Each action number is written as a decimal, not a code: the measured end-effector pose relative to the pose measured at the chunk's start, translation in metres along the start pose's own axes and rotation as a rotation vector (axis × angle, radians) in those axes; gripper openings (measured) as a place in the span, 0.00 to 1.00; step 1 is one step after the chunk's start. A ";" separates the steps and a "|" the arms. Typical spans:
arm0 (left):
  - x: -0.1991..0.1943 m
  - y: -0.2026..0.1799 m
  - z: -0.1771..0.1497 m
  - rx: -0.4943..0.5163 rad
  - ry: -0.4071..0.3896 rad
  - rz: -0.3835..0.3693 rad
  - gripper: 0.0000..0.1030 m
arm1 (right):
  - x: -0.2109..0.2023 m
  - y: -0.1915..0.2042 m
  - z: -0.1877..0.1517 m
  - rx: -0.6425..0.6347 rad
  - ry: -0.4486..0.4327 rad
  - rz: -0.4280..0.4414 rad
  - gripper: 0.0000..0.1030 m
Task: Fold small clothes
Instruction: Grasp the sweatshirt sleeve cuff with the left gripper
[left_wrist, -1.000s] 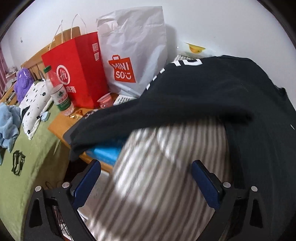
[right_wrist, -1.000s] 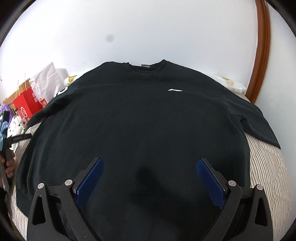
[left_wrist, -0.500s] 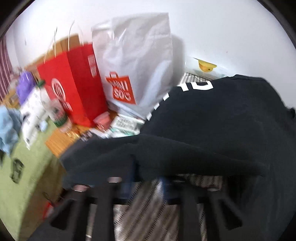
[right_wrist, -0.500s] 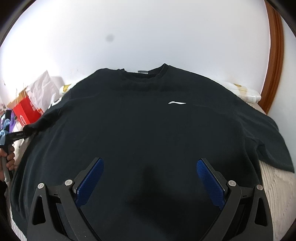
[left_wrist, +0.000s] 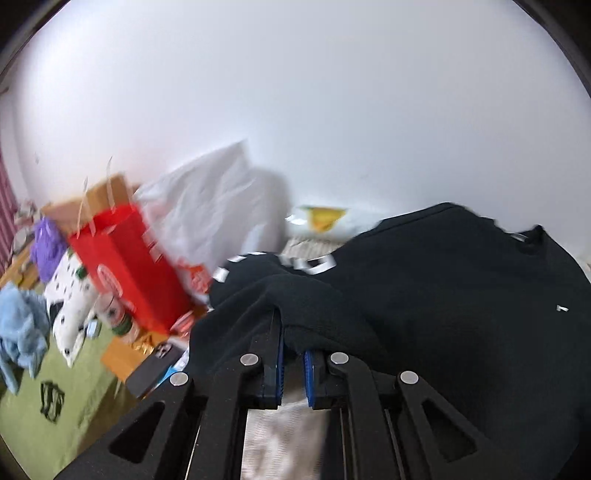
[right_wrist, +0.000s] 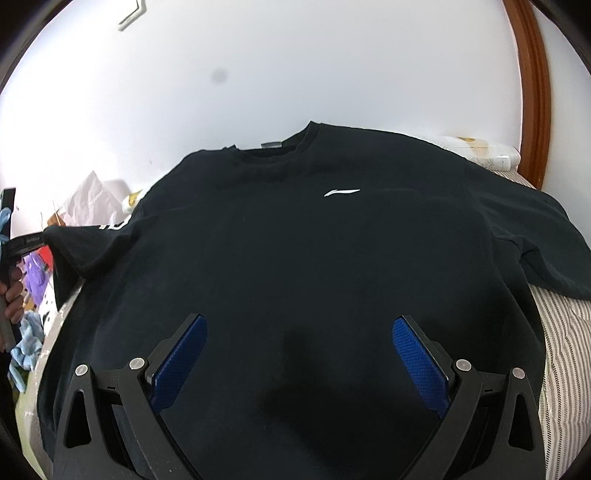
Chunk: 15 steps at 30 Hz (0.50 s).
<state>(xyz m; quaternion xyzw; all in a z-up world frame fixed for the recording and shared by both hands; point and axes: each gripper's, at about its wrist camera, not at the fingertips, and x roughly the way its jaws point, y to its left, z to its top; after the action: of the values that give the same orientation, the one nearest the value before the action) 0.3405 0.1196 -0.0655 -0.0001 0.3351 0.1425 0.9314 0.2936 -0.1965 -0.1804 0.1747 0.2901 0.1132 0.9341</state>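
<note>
The black shirt (right_wrist: 295, 258) is lying spread flat ahead of the right gripper (right_wrist: 299, 354), whose jaws are standing wide and empty. The left gripper (left_wrist: 291, 354) is pinching its sleeve (left_wrist: 295, 306), apparently lifted, body lying rightward.

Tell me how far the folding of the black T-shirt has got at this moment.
Done: the black T-shirt lies spread front-up on the striped bedding. In hand: the left gripper is shut on the sleeve, lifting it off the bed; the right gripper hovers open above the shirt's lower part, holding nothing. Left: no fold is laid yet, so both sleeves and the body fold remain.
</note>
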 end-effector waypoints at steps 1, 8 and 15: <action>-0.003 -0.010 0.002 0.008 -0.011 -0.018 0.08 | 0.001 -0.001 0.000 0.004 0.000 0.002 0.97; -0.026 -0.098 -0.001 0.102 -0.057 -0.194 0.08 | 0.001 -0.007 -0.001 0.028 -0.007 0.004 0.97; -0.010 -0.143 -0.035 0.167 -0.001 -0.273 0.11 | 0.004 -0.003 -0.002 0.010 -0.004 -0.012 0.97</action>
<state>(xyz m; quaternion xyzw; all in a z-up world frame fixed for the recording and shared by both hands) 0.3490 -0.0237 -0.0998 0.0318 0.3420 -0.0139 0.9391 0.2955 -0.1972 -0.1847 0.1779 0.2900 0.1056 0.9344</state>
